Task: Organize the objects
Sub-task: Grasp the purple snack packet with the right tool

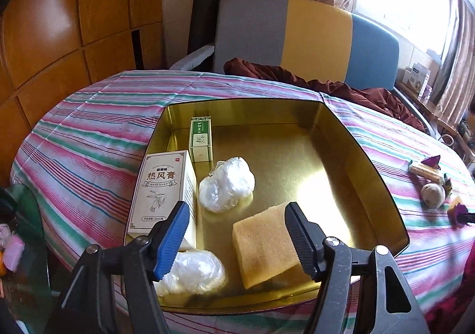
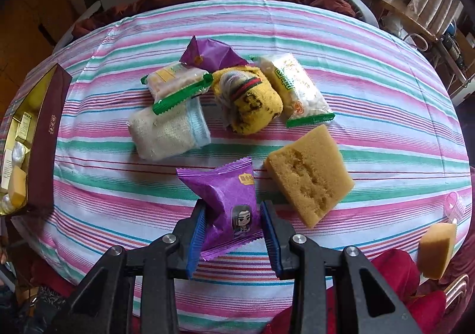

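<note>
Left wrist view, white box (image 1: pixel 162 194) marked 热风膏 in gold tin (image 1: pixel 368 156), left hand-held gripper (image 1: pixel 237 240) wide, right hand-held gripper (image 2: pixel 234 240) pinching purple snack pkt (image 2: pixel 228 200).

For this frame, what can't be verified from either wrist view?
- Left wrist view: the near plastic-wrapped bundle in the gold tin is partly covered by the left gripper.
- Left wrist view: items at the right edge of the table are too small and backlit to identify.
- Right wrist view: the tin's contents are cut off at the left edge.
- Right wrist view: the purple snack packet in the right gripper hides its own contents.
</note>
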Demonstrator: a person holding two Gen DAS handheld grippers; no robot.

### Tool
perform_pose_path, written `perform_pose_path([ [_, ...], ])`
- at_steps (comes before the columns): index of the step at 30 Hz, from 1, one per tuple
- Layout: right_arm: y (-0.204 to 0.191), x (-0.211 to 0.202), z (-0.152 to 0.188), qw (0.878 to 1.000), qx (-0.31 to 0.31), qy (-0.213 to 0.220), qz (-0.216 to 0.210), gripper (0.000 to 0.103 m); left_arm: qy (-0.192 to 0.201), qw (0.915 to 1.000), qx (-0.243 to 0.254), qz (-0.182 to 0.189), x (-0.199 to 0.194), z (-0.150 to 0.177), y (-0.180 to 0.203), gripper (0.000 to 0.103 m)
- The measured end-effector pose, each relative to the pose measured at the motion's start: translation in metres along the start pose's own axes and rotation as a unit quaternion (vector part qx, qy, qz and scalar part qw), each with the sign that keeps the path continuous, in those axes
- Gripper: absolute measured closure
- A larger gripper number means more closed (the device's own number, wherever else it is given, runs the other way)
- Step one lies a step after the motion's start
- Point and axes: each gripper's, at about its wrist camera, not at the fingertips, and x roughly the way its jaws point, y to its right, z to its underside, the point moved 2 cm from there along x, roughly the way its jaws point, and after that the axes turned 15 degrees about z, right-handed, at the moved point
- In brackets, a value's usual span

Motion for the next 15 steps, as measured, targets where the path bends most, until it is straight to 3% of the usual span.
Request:
perform_pose_path([
  [6,-0.036,-0.011,-0.003,0.999,-0.008,0.031,-0.03,0.067,0.004,0.9999,0.009,0.005,-0.004,0.001,0.007,0.034],
  [15,-0.149,-0.061,-0.014,0.984,-0.087,0.096,-0.125,0.067,0.006,1.0,0.0,-0.002,-0.017,-0.002,-0.01,0.031],
])
